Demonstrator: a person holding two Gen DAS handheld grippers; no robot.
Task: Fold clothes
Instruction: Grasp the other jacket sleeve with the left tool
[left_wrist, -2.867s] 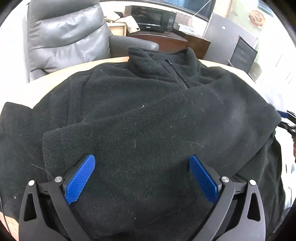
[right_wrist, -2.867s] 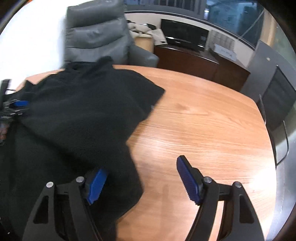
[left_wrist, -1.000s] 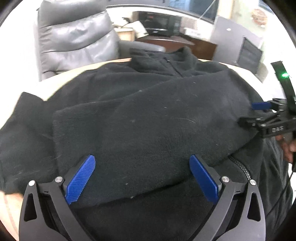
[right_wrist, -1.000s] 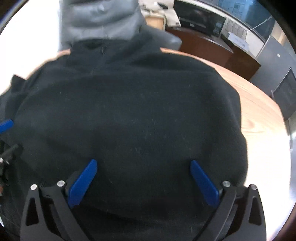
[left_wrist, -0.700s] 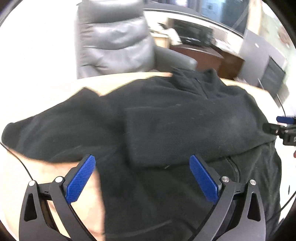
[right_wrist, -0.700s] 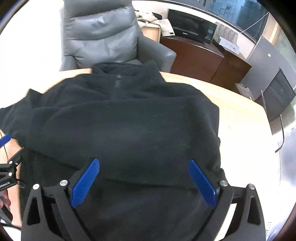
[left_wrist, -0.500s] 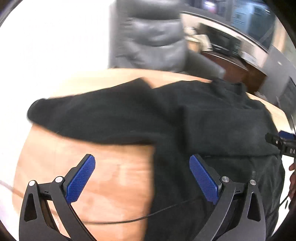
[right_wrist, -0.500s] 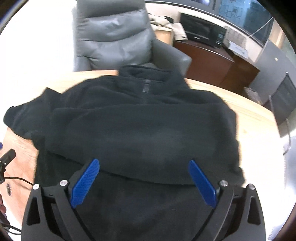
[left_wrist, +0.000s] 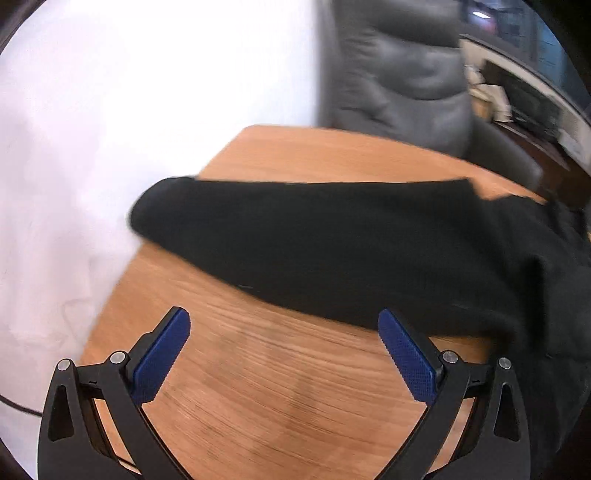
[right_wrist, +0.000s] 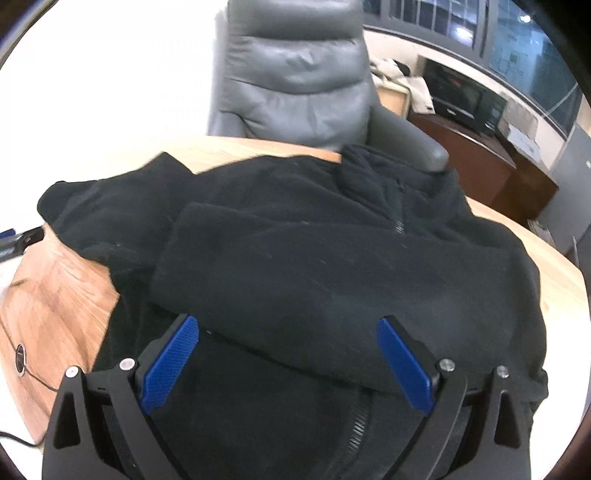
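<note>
A black fleece jacket (right_wrist: 332, 266) lies front-up on a round wooden table (left_wrist: 280, 398), collar towards the far side. One sleeve is folded across its chest. The other sleeve (left_wrist: 295, 236) lies stretched out to the left on the wood, its cuff near the table's left edge. My left gripper (left_wrist: 284, 350) is open and empty above bare wood, just in front of that sleeve. My right gripper (right_wrist: 288, 362) is open and empty above the jacket's lower front, over the zip. The left gripper's tip shows at the left edge of the right wrist view (right_wrist: 14, 240).
A grey leather armchair (right_wrist: 295, 81) stands behind the table. A dark wooden counter with a black microwave (right_wrist: 465, 99) is at the back right. A thin black cable (right_wrist: 33, 376) lies on the table near its left edge.
My left gripper has swung left, off the jacket's body to the outstretched sleeve and bare wood. My right gripper has pulled back from the jacket. Both stayed open.
</note>
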